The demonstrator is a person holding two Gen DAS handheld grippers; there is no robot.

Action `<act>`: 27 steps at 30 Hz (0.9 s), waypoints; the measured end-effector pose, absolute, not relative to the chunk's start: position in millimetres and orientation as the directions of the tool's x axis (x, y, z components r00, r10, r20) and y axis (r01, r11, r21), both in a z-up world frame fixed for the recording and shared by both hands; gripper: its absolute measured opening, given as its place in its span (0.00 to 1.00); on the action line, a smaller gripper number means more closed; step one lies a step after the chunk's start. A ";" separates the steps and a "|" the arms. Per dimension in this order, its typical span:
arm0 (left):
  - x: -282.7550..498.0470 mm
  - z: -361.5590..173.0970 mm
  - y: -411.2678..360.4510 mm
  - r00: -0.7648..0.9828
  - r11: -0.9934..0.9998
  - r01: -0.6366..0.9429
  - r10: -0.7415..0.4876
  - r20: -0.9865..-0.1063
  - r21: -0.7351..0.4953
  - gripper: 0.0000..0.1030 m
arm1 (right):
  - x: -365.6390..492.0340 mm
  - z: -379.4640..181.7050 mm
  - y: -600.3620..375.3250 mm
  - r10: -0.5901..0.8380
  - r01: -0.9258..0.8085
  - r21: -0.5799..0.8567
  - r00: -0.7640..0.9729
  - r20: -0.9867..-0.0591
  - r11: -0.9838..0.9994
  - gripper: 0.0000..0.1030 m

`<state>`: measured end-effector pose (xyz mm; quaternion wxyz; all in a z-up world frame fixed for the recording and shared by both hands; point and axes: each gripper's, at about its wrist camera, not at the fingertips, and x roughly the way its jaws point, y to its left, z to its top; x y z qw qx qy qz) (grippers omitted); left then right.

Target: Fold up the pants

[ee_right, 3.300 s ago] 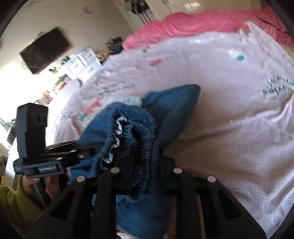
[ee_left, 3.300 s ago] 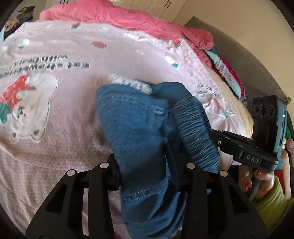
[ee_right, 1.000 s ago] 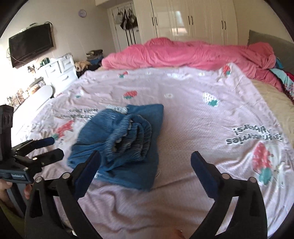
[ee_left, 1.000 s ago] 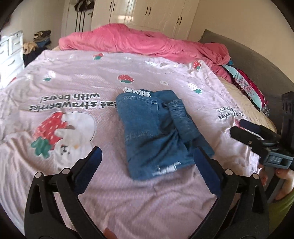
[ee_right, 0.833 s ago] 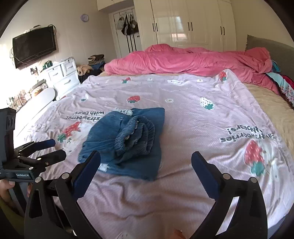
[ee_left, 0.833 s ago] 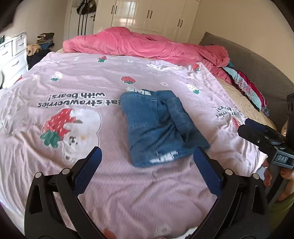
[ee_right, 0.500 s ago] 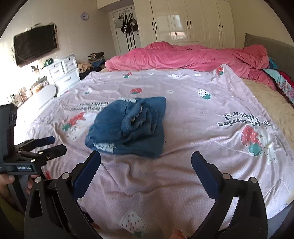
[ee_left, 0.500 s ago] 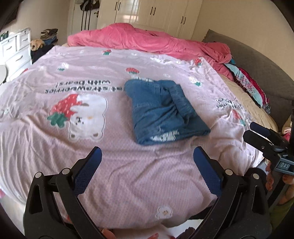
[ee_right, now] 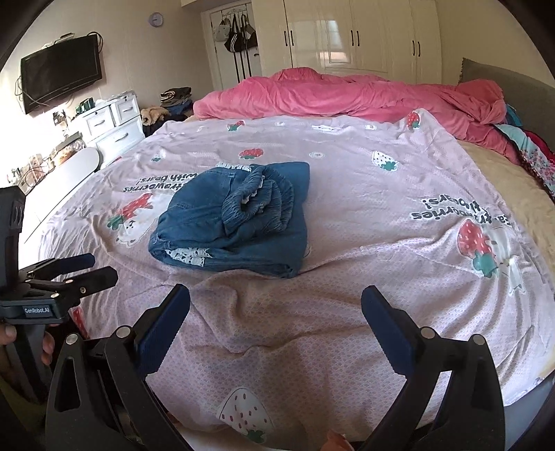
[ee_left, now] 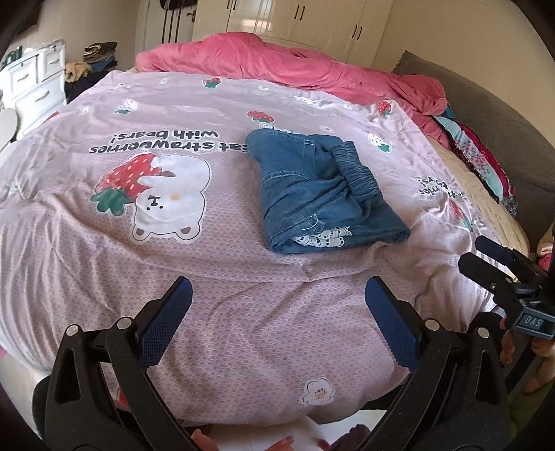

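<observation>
Folded denim pants [ee_left: 322, 194] lie mid-bed on the pink strawberry-print blanket [ee_left: 156, 243], long axis running from the near bed edge toward the far pink duvet [ee_left: 295, 66], elastic waistband bunched on top. Left claw [ee_left: 277, 312] and right claw [ee_right: 275, 315] are both released, holding nothing, well apart from the pants.

One folded pair of pants [ee_left: 322, 194] on one bed [ee_left: 222, 333]. One pink quilt [ee_left: 284, 67] heaped at the far end. Two tools: left tool [ee_left: 277, 312], right tool [ee_right: 275, 315]. One wall television [ee_right: 60, 78] and one wall clock [ee_right: 156, 18], far left. One white drawer unit [ee_right: 111, 128].
</observation>
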<state>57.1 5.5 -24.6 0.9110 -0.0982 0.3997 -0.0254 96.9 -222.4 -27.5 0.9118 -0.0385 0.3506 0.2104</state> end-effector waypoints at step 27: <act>58.8 -22.6 4.3 0.675 0.982 -0.035 -0.113 -0.729 -0.185 0.91 | 99.0 -32.1 -225.8 0.345 -0.388 0.091 0.658 -0.669 0.917 0.96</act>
